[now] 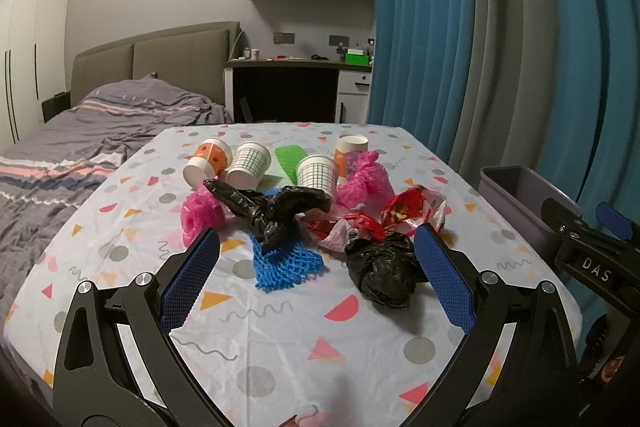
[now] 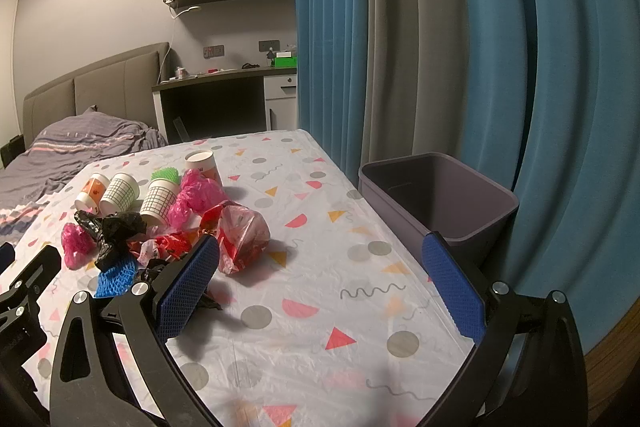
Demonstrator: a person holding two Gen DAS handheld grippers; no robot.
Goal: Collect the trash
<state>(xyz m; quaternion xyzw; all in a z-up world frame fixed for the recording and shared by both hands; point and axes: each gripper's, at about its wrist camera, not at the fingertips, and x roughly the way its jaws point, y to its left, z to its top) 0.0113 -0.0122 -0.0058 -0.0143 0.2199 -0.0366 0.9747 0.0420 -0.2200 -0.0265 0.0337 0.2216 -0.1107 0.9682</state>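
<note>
Here both tongs, left (image 1: 316, 259) and right (image 2: 320, 267), hang spread wide and empty above the counter (image 2: 320, 307), where the trash, paper cups (image 1: 250, 163), pink netting (image 1: 362, 181), black bags (image 1: 382, 273) and a red wrapper (image 2: 240, 239), lies heaped near the grey bin (image 2: 436, 203) just beside the counter's edge.

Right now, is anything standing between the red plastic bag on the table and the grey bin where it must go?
Nothing visible does. The crumpled red plastic bag lies at the right edge of the trash pile, and only bare patterned tablecloth separates it from the open grey plastic bin beside the table. The bin looks empty.
</note>
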